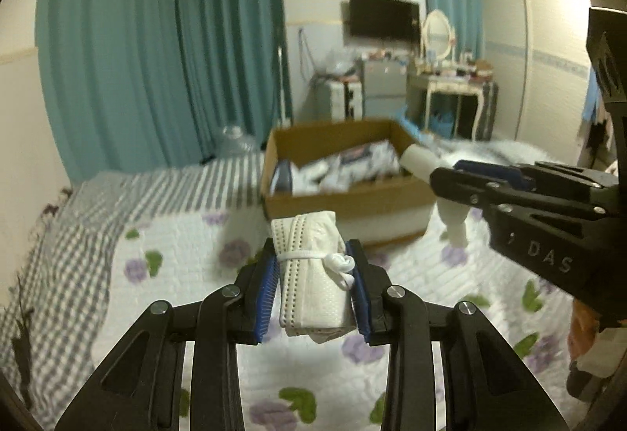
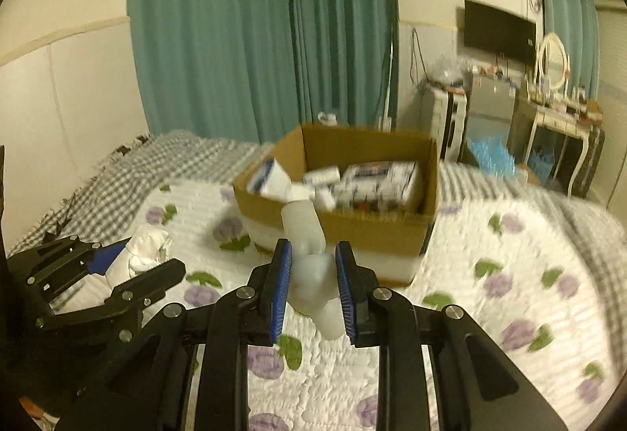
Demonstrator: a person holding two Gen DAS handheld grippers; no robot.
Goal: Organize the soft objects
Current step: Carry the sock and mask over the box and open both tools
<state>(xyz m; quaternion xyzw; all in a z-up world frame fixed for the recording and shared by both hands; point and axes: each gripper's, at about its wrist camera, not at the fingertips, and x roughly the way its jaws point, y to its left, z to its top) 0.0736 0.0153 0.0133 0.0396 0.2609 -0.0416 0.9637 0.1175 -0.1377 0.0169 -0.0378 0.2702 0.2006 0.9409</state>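
Over a flower-print quilt (image 1: 188, 242), the left gripper (image 1: 315, 288) is clamped on a folded white face mask (image 1: 313, 274), its ear loops wound round the middle and knotted on the right side. The blue pads (image 1: 268, 293) press the bundle's two long sides, and it sits upright between them, clear of the bed. To the right, the right gripper (image 2: 313, 284) pinches a soft white squeeze bottle (image 2: 309, 266); its far end tilts up toward the cardboard box (image 2: 352, 227), its near end hangs below the jaws. Blur hides whether it has a cap.

The open box stands on the far part of the bed, in front of teal curtains (image 2: 254, 31), and is already partly filled with white and blue packets (image 2: 376, 184). Both held items are near its front wall, neither yet over the opening.

The mask looks very light and limp; it would likely unfold if taken by one layer, so a grip across the tied middle seems safest. The bottle appears light and yielding, probably smooth enough to slip. A hold at its waist, where it now sits, should resist that, though a hard squeeze would deform it.
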